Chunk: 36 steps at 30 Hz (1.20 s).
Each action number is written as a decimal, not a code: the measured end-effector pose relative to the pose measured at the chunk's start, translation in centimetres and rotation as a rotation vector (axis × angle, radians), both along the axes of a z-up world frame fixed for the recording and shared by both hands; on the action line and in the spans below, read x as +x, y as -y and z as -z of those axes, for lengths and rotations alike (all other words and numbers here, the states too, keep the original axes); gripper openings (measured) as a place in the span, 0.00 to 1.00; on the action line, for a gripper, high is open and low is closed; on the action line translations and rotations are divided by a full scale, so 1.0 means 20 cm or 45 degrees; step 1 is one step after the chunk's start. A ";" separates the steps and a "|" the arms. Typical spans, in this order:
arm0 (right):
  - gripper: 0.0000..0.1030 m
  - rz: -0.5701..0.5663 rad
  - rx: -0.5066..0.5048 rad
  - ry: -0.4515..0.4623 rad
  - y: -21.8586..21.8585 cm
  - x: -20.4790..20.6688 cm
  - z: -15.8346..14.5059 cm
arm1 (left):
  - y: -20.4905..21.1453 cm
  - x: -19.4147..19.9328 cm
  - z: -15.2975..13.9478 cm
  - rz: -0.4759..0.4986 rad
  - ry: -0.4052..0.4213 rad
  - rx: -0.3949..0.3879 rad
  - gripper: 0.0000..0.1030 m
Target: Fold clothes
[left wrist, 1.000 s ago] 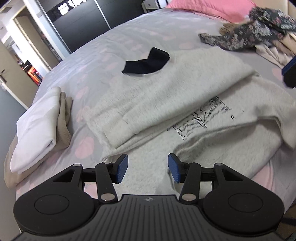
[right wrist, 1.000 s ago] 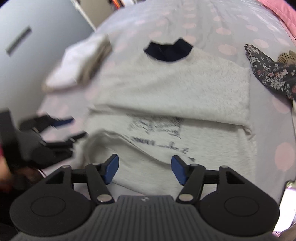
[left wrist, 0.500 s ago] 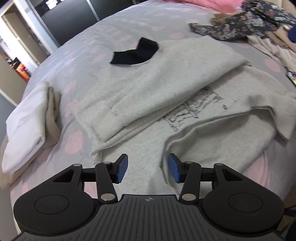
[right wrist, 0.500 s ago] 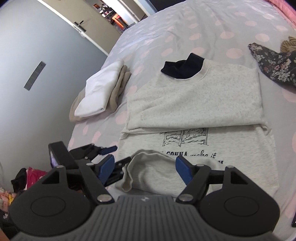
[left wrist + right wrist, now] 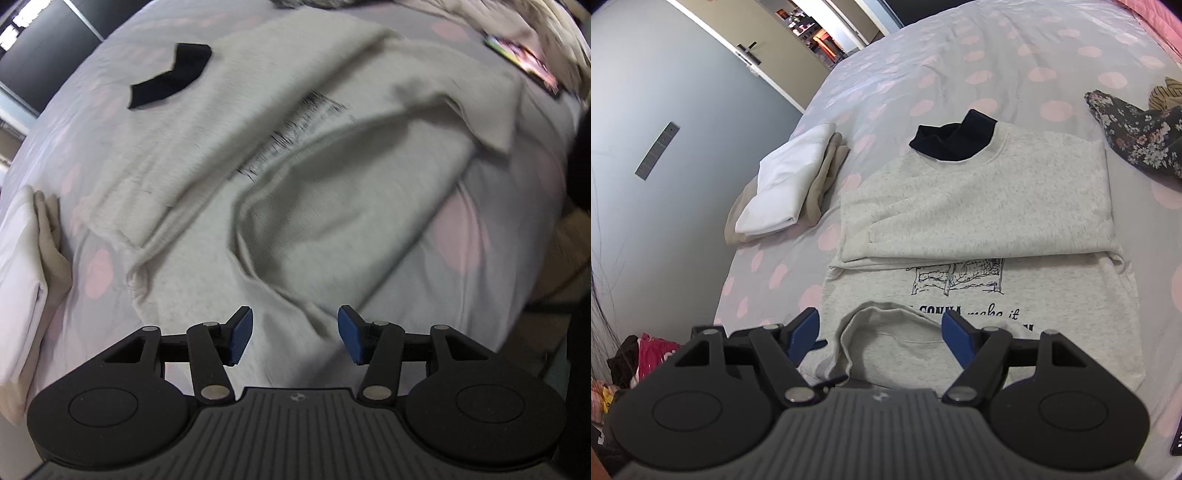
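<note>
A light grey sweatshirt (image 5: 979, 206) with a black collar (image 5: 953, 140) lies flat on the dotted bed, sleeves folded across the chest above a black print. Part of its lower hem (image 5: 897, 350) is turned up over the print. My right gripper (image 5: 881, 332) hovers open above that turned-up hem, touching nothing. In the left wrist view the sweatshirt (image 5: 184, 147) is blurred and my left gripper (image 5: 295, 334) points steeply down at the near side of the hem flap (image 5: 351, 206). Its jaws are opening, with cloth below them but nothing pinched.
A folded white and beige stack (image 5: 790, 192) lies left of the sweatshirt. A dark floral garment (image 5: 1137, 136) lies at the right, and a phone-like thing (image 5: 524, 62) near the bed's edge. Clothes (image 5: 639, 354) lie on the floor beside a grey door (image 5: 665, 110).
The left gripper has dropped and tipped down toward the sweatshirt's lower part, with its jaws a little wider. The right gripper rose and widened a second ago and has held still since.
</note>
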State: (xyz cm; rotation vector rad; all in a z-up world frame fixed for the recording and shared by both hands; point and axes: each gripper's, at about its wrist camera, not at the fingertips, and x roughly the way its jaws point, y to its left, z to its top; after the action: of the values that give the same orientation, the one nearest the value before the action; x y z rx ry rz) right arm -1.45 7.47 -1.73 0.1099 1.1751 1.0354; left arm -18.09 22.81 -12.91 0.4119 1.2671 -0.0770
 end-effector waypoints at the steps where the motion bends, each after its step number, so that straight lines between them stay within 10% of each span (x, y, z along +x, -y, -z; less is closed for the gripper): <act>1: 0.73 0.001 -0.003 -0.005 0.00 0.00 0.00 | 0.01 -0.01 0.01 0.017 -0.006 0.005 0.52; 17: 0.73 0.060 -0.248 0.001 -0.02 0.08 0.29 | 0.24 -0.21 0.22 0.329 0.016 0.382 0.58; 23: 0.73 0.023 -0.301 0.060 0.00 0.07 0.37 | 0.27 -0.22 0.32 0.351 0.035 0.556 0.28; 27: 0.73 -0.033 -0.362 0.158 0.00 0.03 0.43 | 0.20 -0.18 0.21 0.194 0.131 0.461 0.10; 36: 0.67 -0.391 -0.514 0.430 -0.03 -0.20 0.59 | -0.16 -0.05 -0.05 -0.349 0.326 0.207 0.07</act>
State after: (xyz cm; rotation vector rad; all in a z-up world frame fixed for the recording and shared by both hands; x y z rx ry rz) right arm -5.52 8.04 -13.44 -0.5579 1.0846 1.0122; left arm -19.12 25.94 -11.98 0.3707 1.0687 0.3042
